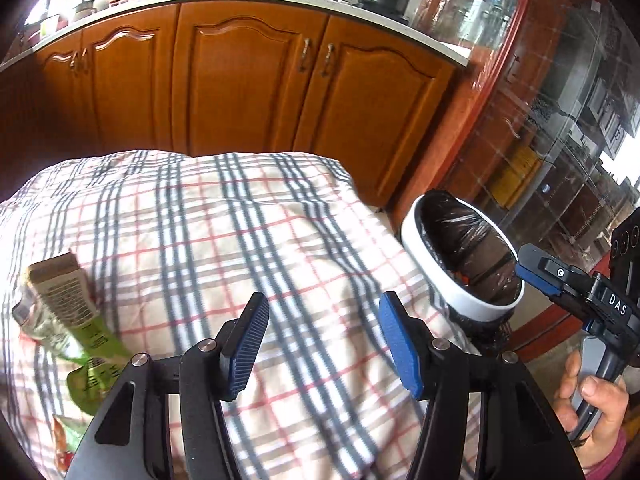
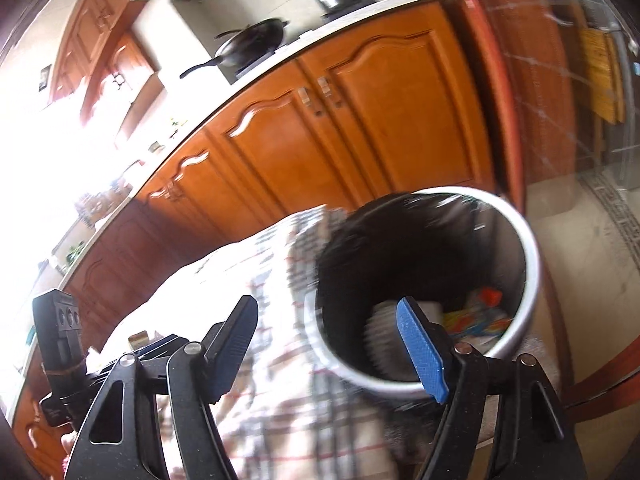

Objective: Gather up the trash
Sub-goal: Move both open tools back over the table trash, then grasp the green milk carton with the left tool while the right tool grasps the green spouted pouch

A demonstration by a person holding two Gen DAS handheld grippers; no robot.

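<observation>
At nine o'clock on the checked cloth [image 1: 224,240] covering the bench, trash waits: a green pouch [image 1: 90,356] with a brown paper top, lying over what looks like a clear crumpled wrapper [image 1: 32,320], and a further colourful scrap [image 1: 64,440] near seven o'clock at the frame edge. All lie just beside the left gripper [image 1: 324,344], which hangs low over the cloth, jaws released and nothing between the blue pads; likely poised to swing toward nine o'clock for the pouch. Centre of the bench carries no litter that shows. Toward three o'clock, past the cloth's edge, stands the bin [image 1: 460,288], white rim, dark plastic liner, set close against the bench so drops are short. Right gripper [image 2: 328,348] is over the bin's near rim, one pad overlapping the mouth, jaws spread wide and holding nothing; the wrist view is motion-blurred, so fine detail is unsure. Inside the bin [image 2: 528,280]: a white ribbed piece [image 2: 380,340] and bright printed packets [image 2: 480,316] at the bottom, so part of the job reads as done. Person's hand [image 1: 596,404] grips the right tool's handle at four o'clock in the left view. Judgement: right side looks to be at the drop point, empty; left-side pieces remain to collect. Risk: thin wrappers may slip or drag the loose cloth.
</observation>
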